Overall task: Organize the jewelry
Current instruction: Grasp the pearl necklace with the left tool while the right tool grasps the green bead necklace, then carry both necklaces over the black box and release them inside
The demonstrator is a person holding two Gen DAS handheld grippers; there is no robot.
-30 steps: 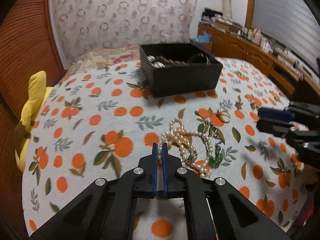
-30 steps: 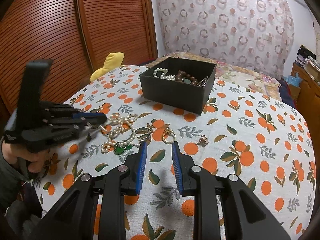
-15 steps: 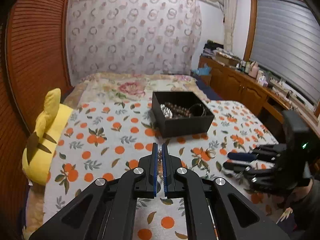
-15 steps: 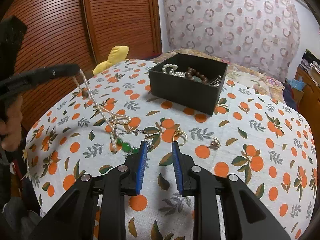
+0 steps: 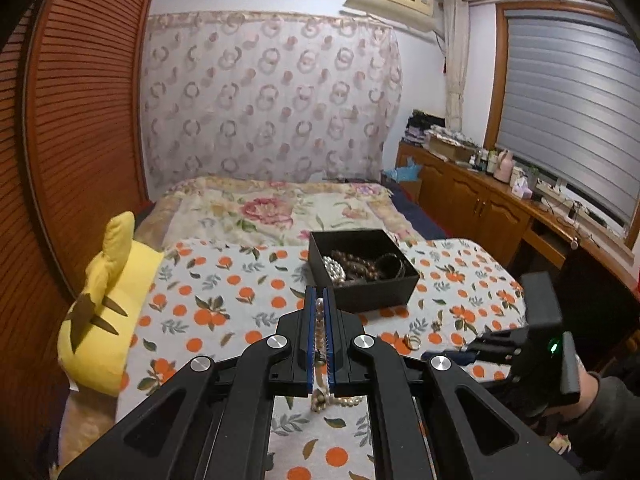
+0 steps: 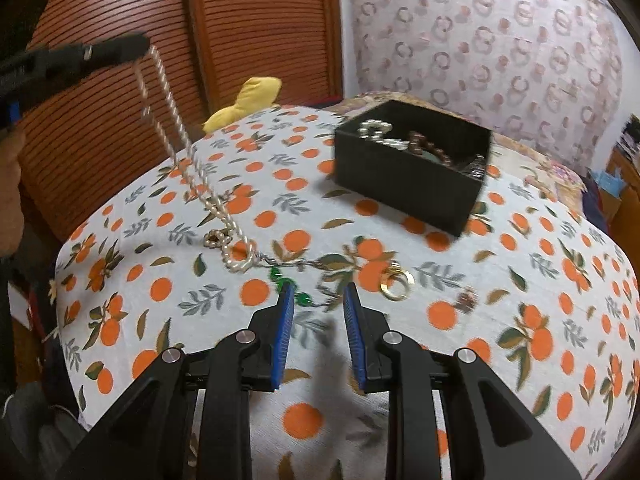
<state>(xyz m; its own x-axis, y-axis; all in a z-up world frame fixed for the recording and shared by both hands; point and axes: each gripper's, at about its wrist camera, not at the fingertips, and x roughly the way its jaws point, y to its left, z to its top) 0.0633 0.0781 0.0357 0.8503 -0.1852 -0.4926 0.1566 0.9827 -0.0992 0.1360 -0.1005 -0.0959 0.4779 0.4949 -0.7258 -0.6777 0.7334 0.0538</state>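
Note:
My left gripper (image 5: 319, 292) is shut on a pearl necklace (image 5: 319, 320) and held high above the table. In the right wrist view the left gripper (image 6: 116, 48) is at the top left. The pearl necklace (image 6: 176, 120) hangs from it in two strands, and its lower end still rests on the cloth beside a green-beaded chain (image 6: 280, 276). My right gripper (image 6: 319, 292) is open just above the cloth, with nothing between its fingers and the green beads at its left fingertip. The black box (image 6: 400, 184) of jewelry stands beyond.
A gold ring (image 6: 396, 282) and a small brown trinket (image 6: 466, 298) lie right of the chain. A yellow plush (image 5: 108, 300) sits at the table's left edge. The black box (image 5: 368, 296) stands near the far edge, with a bed behind and a wooden cabinet (image 5: 480, 208) to the right.
My left gripper has risen with the pearl necklace, pulling most of the strand off the cloth. My right gripper has shifted a little toward the green beads.

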